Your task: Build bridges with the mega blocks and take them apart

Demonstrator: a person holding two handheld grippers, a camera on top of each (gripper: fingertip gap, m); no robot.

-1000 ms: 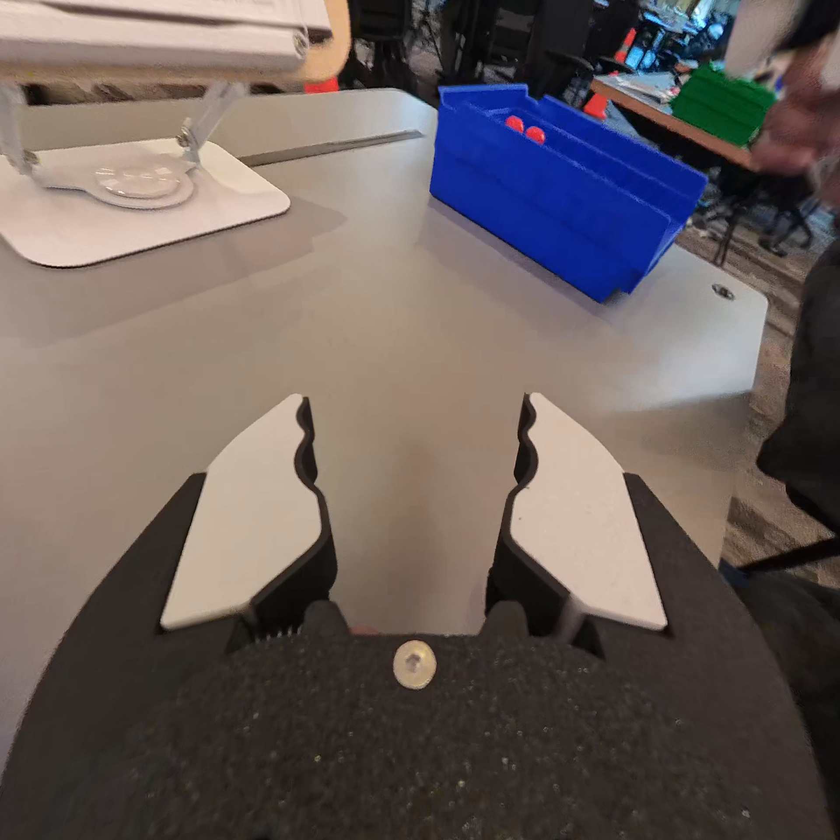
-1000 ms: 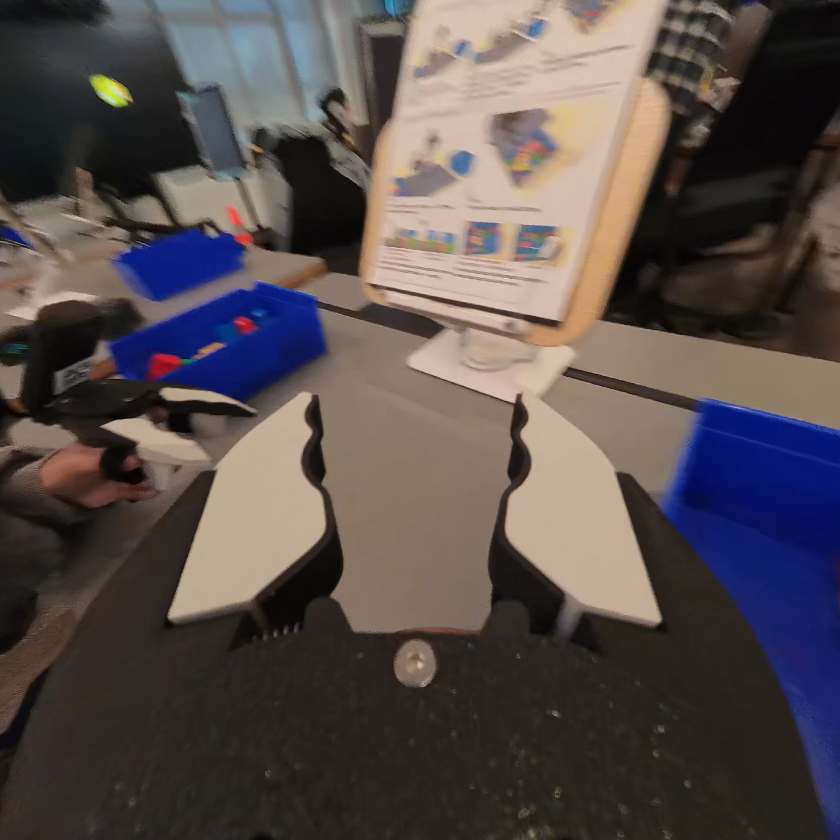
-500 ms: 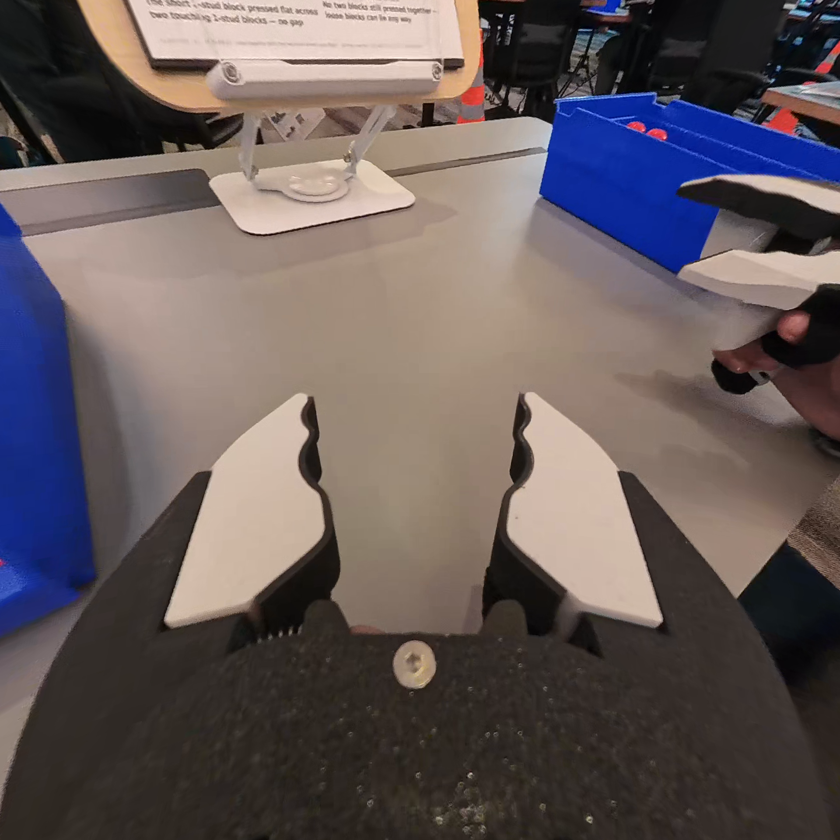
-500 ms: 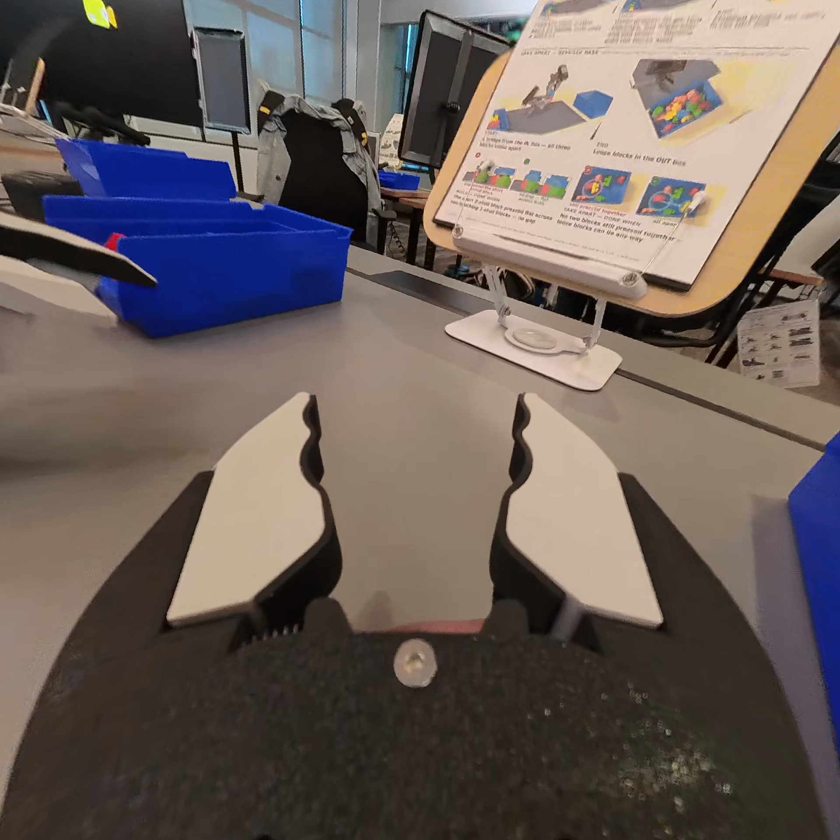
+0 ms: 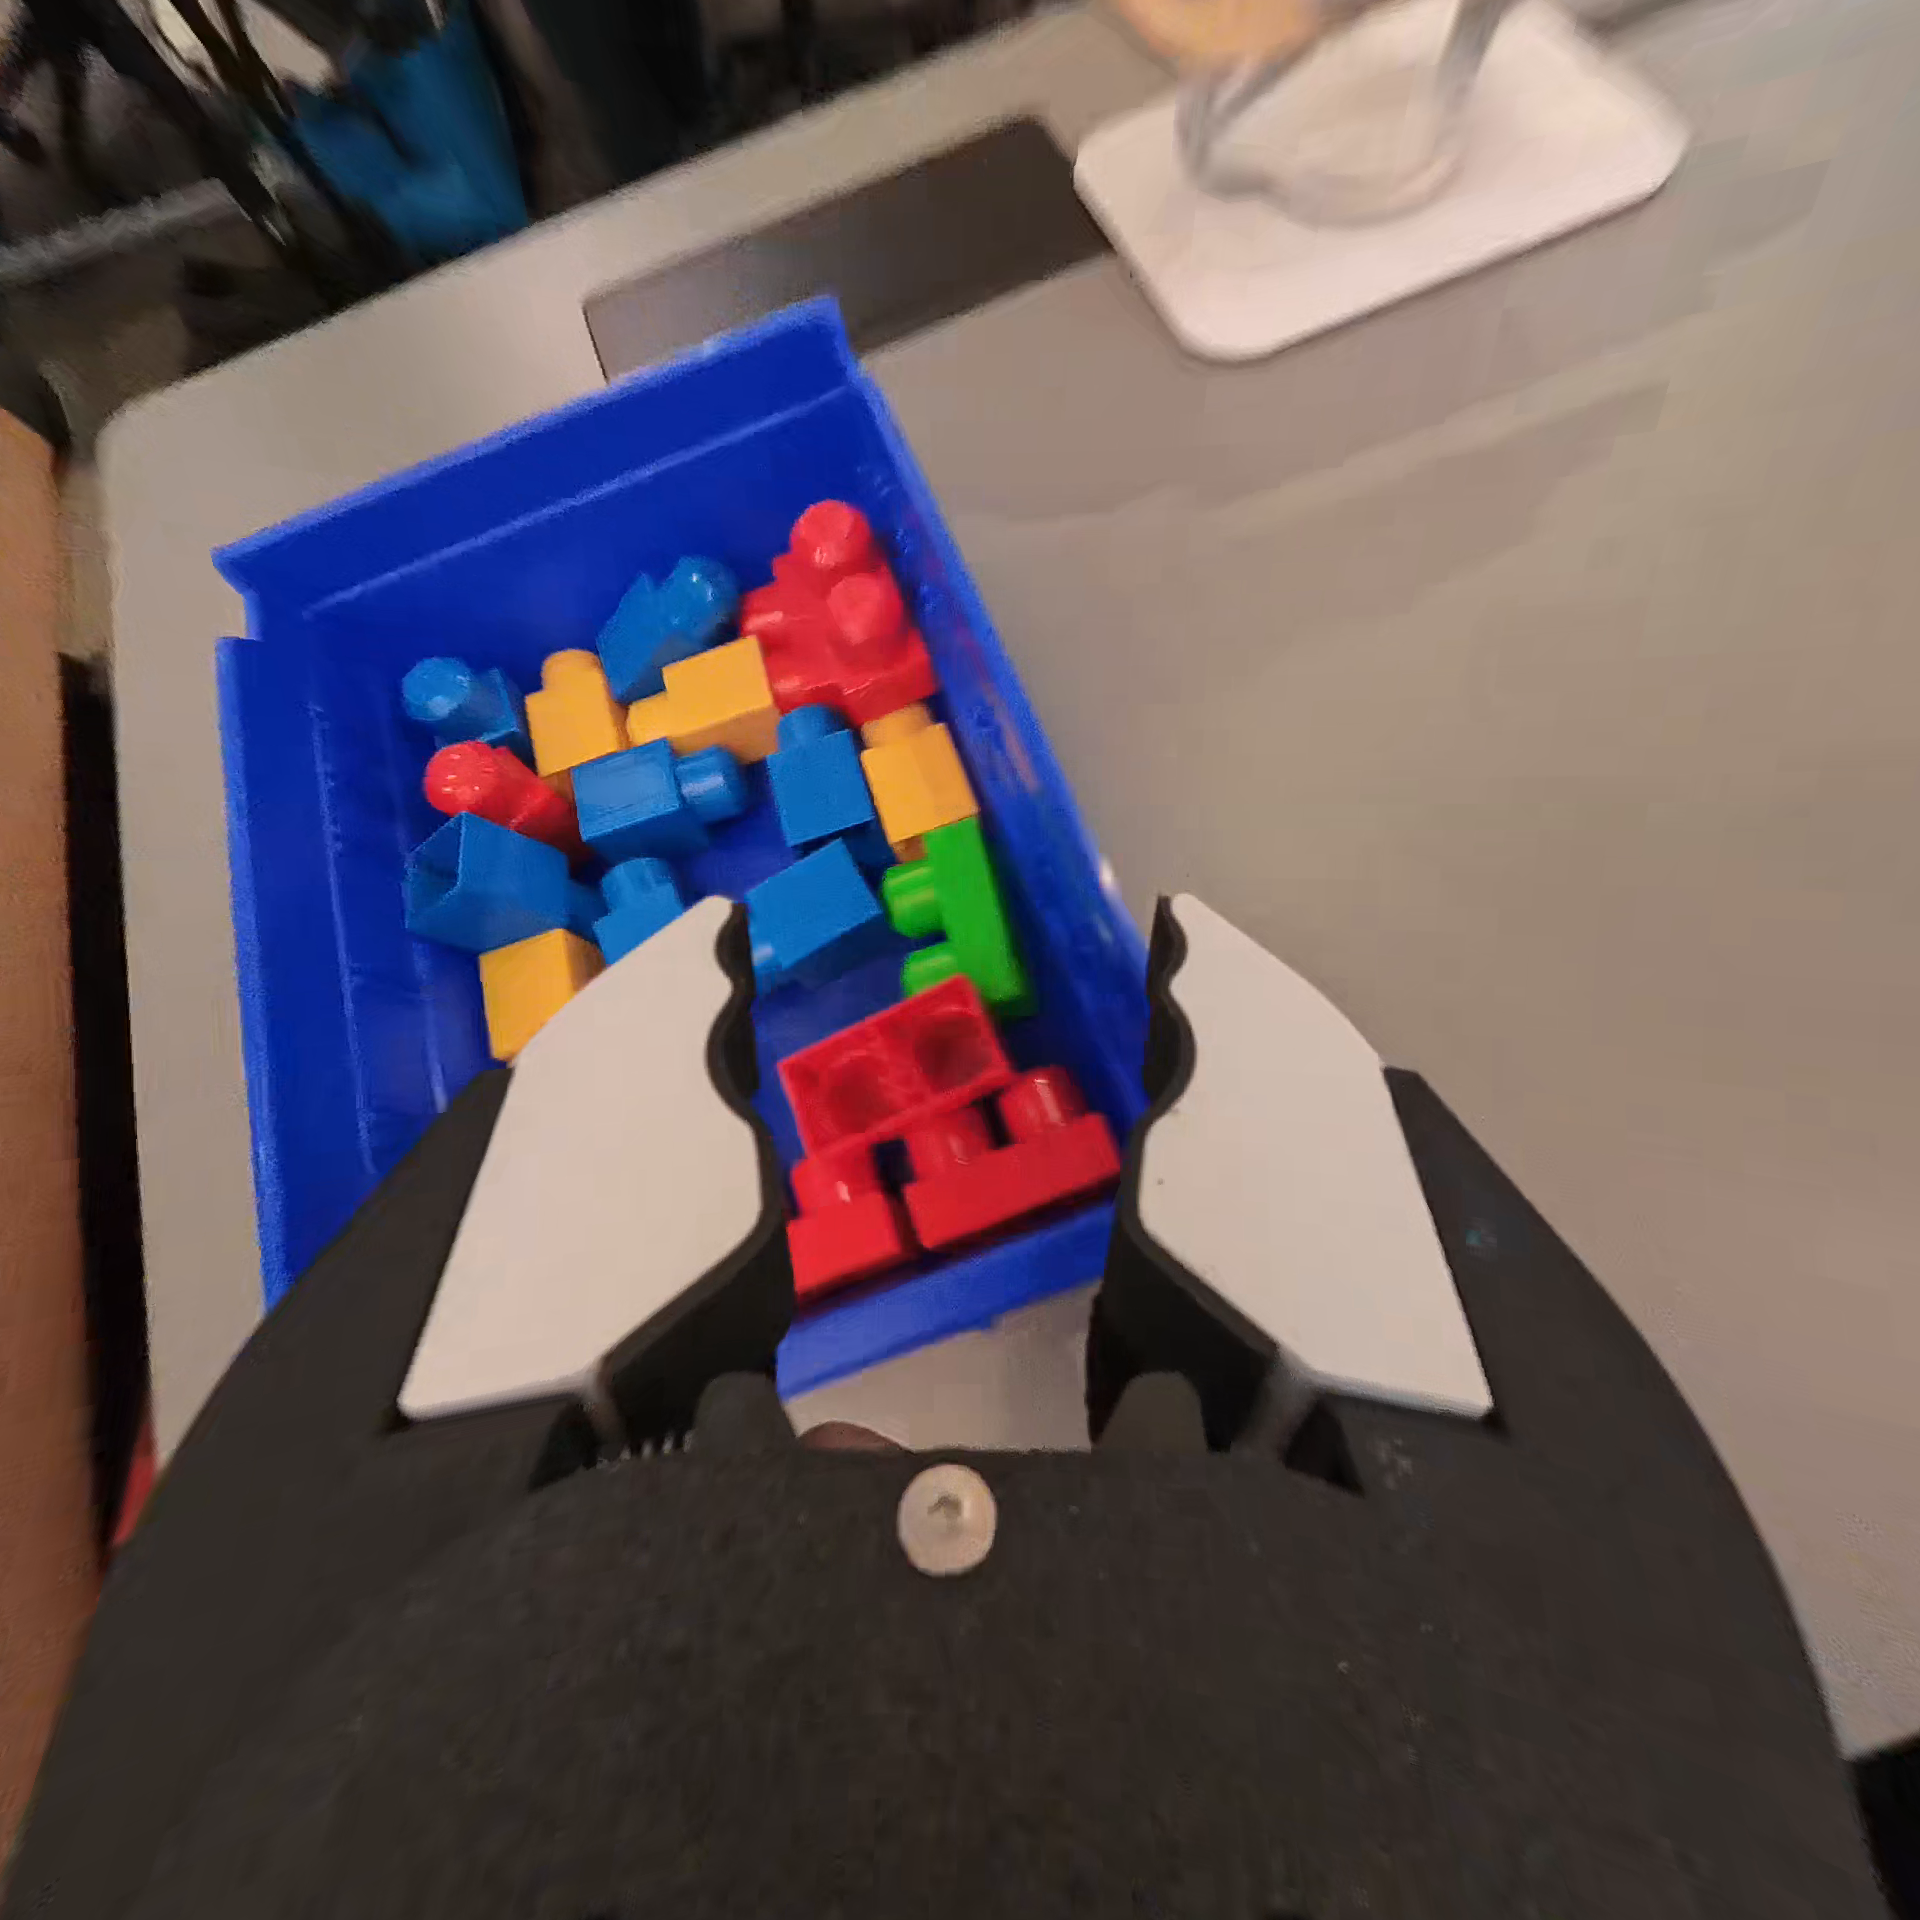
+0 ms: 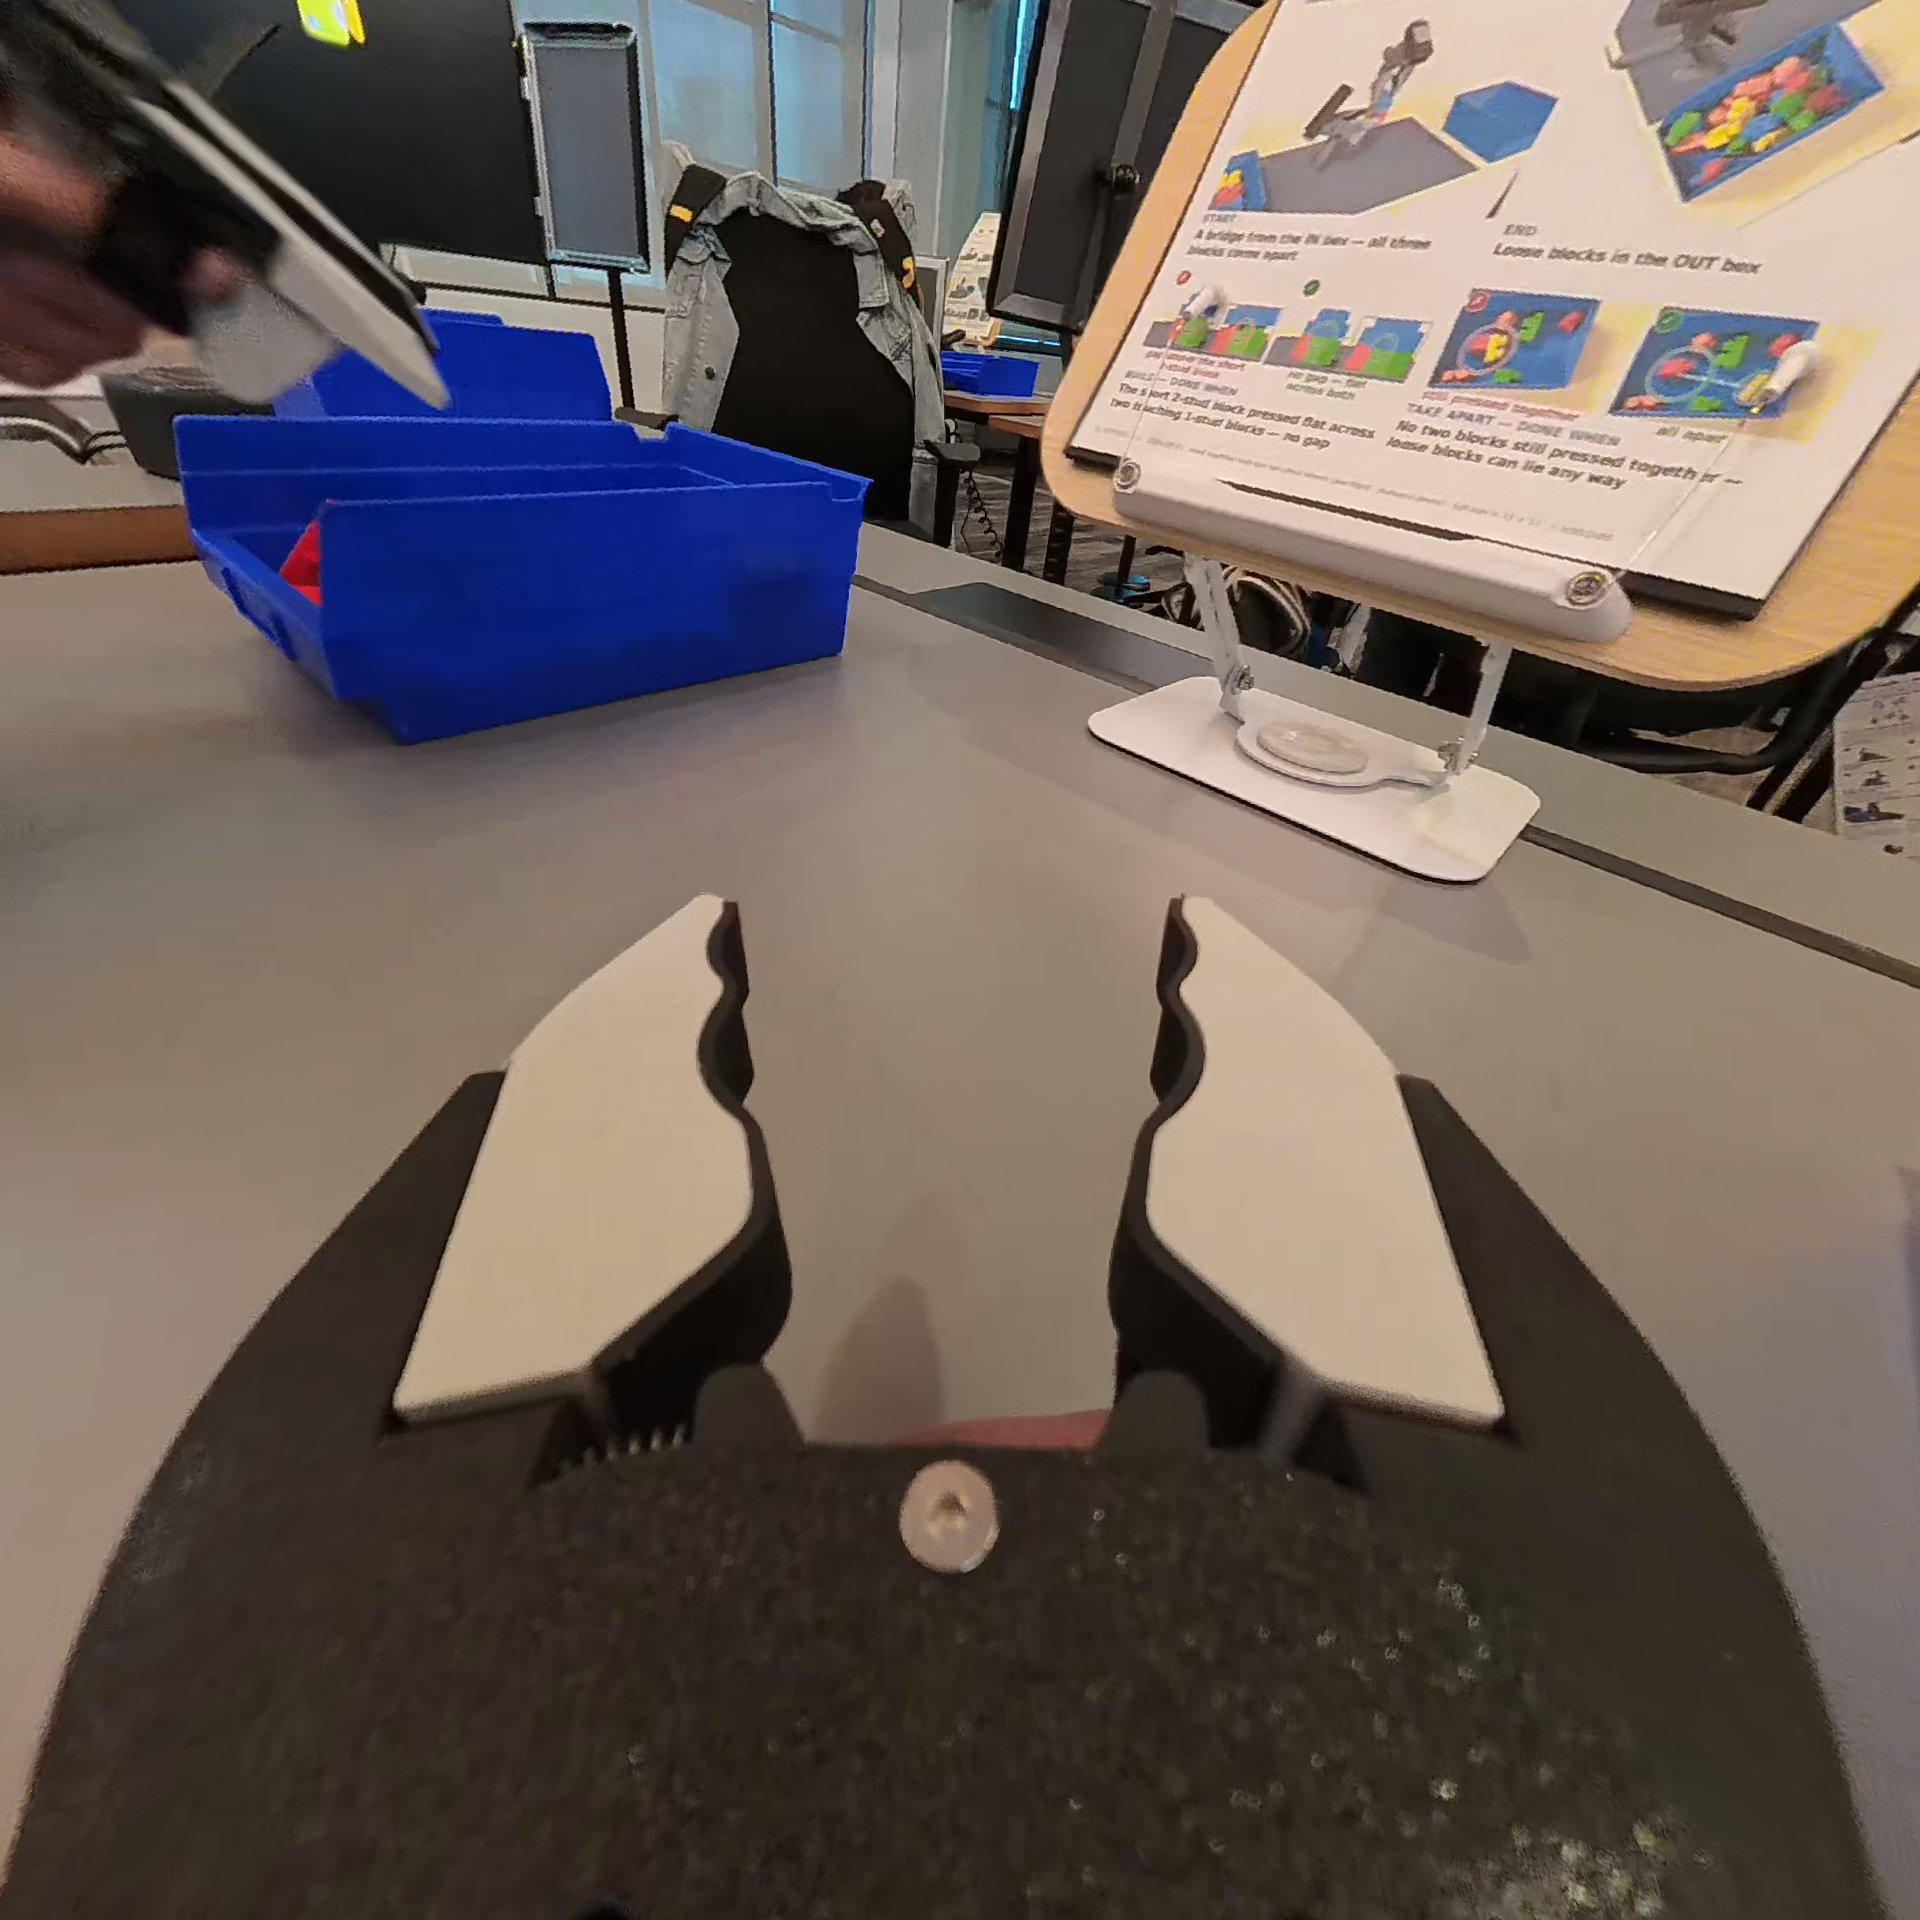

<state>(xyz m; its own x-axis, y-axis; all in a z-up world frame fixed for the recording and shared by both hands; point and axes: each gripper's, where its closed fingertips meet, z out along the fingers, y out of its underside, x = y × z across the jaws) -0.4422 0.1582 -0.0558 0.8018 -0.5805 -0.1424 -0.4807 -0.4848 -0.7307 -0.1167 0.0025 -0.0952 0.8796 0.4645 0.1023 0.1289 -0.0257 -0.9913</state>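
In the left wrist view a blue bin [image 5: 312, 935] holds several loose mega blocks in blue, yellow, red and green. A red piece of joined blocks [image 5: 935, 1153] lies at the bin's near end, with a green block [image 5: 961, 914] just beyond it. My left gripper [image 5: 948, 904] is open and empty, hovering above the bin's near end with the red piece between its fingers in view. My right gripper [image 6: 951, 904] is open and empty, low over the bare grey table [image 6: 935, 779]. The right wrist view shows the same bin [image 6: 582, 592] at far left with the left gripper [image 6: 405, 364] above it.
An instruction board on a wooden panel [image 6: 1455, 312] stands on a white base [image 6: 1320, 779] at the table's back; the base also shows blurred in the left wrist view [image 5: 1371, 177]. Chairs, a jacket and other tables with bins lie beyond the table edge.
My left gripper swung left from the table's middle and tilted down over the block bin. My right gripper moved slightly closer to the table. Both stayed open.
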